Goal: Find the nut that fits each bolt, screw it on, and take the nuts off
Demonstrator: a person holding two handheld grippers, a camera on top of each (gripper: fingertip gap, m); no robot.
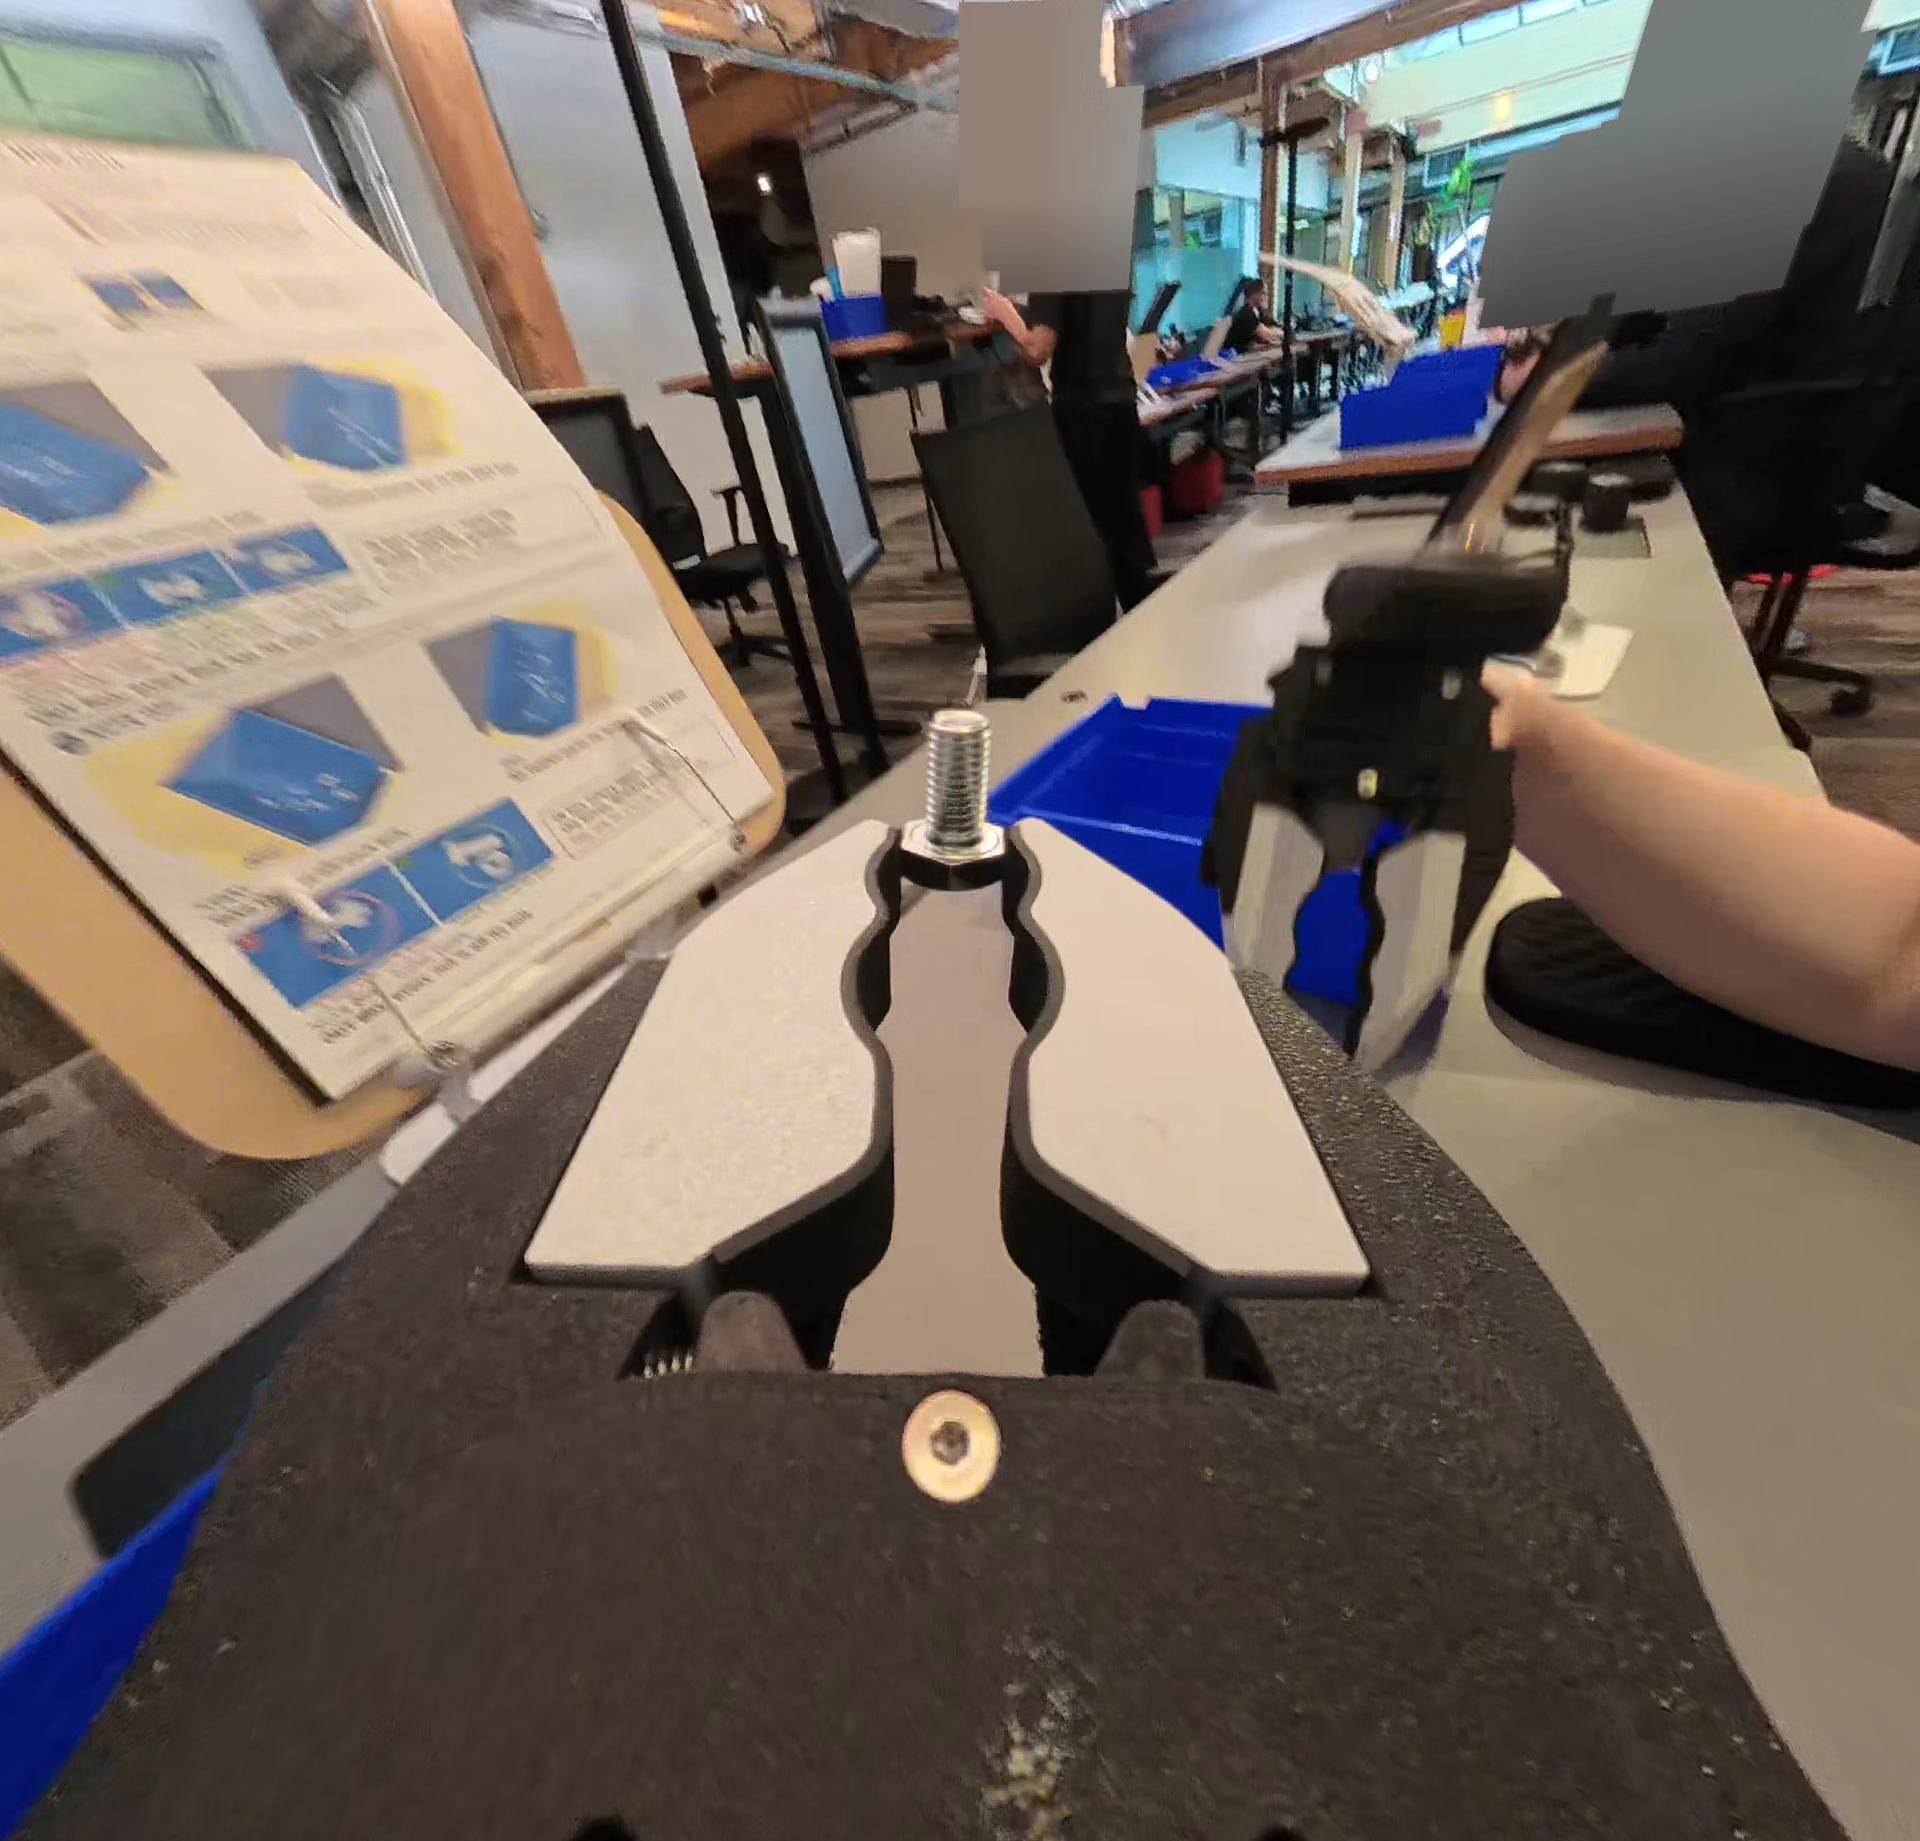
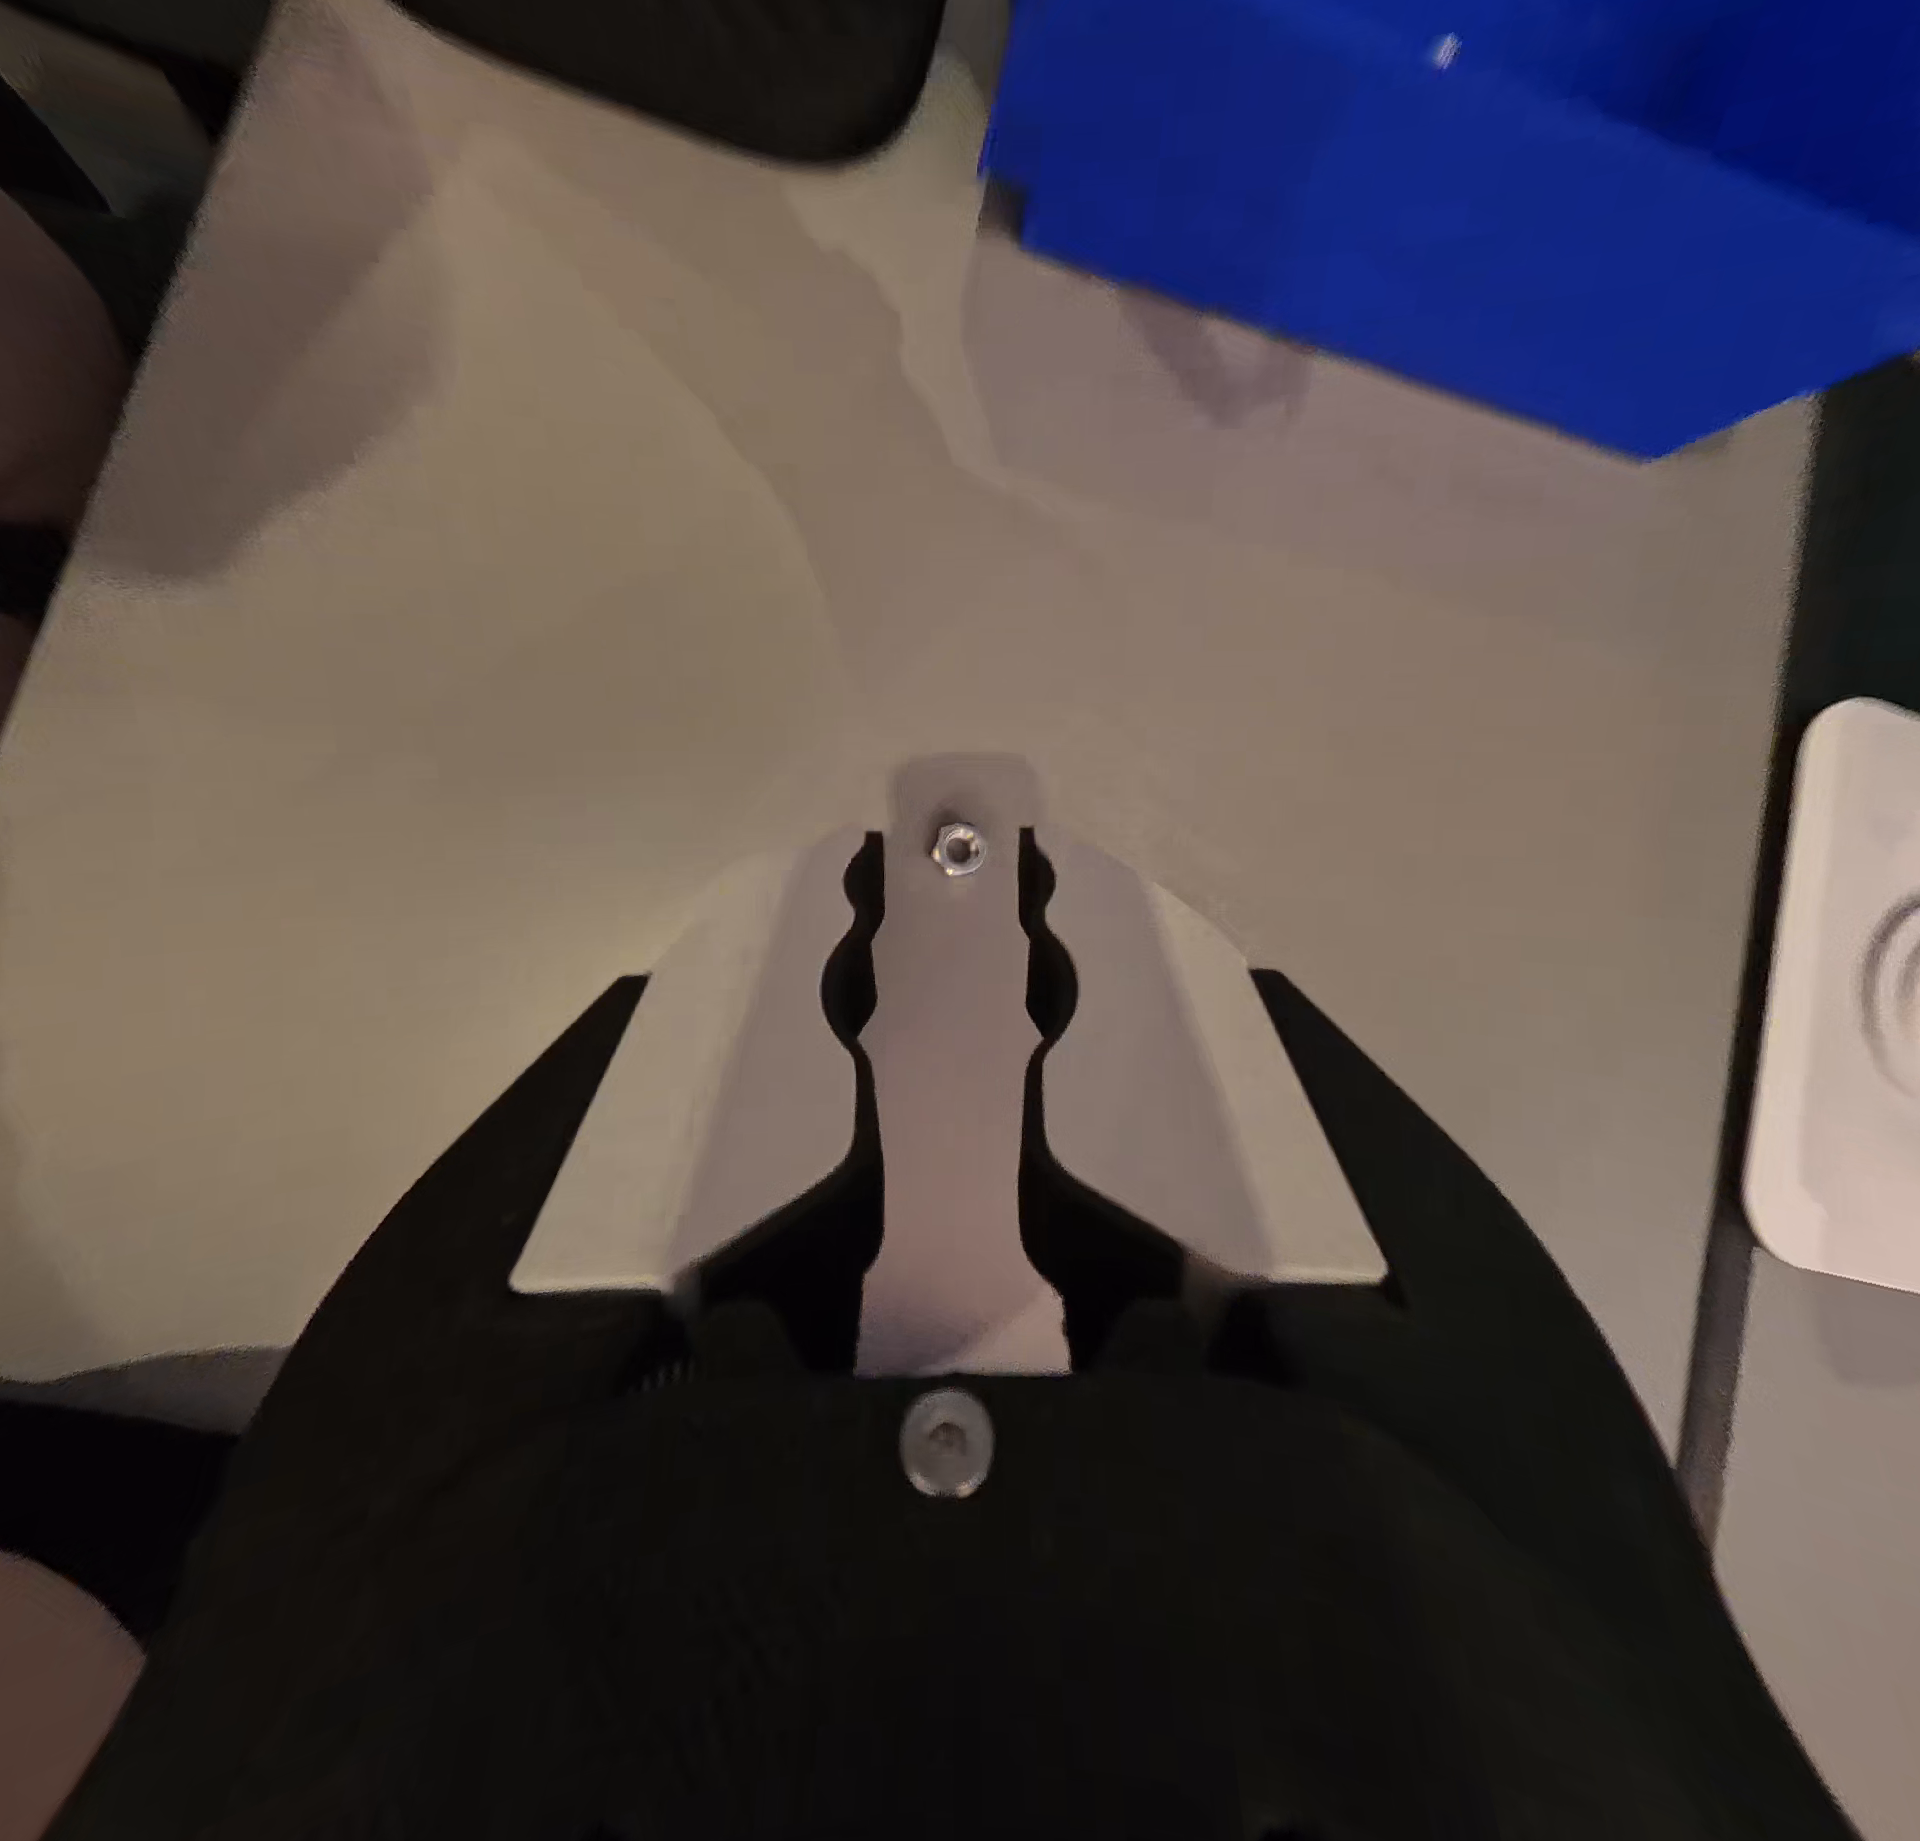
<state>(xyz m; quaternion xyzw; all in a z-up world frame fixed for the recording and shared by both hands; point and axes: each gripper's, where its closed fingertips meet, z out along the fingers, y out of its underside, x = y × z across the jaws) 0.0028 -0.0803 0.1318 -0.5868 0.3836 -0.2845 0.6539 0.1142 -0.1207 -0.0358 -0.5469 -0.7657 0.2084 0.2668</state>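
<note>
My left gripper [image 1: 952, 851] is shut on the hex head of a silver bolt [image 1: 957, 778], which stands with its thread pointing up above the grey table [image 1: 1558, 1324]. My right gripper [image 2: 954, 846] is open and points down at the table [image 2: 623, 648]. A small silver nut [image 2: 957, 849] lies on the table between its fingertips, with a gap on each side. In the left wrist view the right gripper [image 1: 1330, 991] hangs to the right of the bolt, held by a person's arm [image 1: 1683, 877].
A blue bin [image 1: 1132, 794] stands behind the bolt and shows at the upper right of the right wrist view [image 2: 1455, 181]. An instruction board [image 1: 312, 648] leans at the left. A black pad [image 2: 665, 25] and a white card [image 2: 1839, 1012] lie on the table. Some 20 cm of space lies between my two pairs of fingers.
</note>
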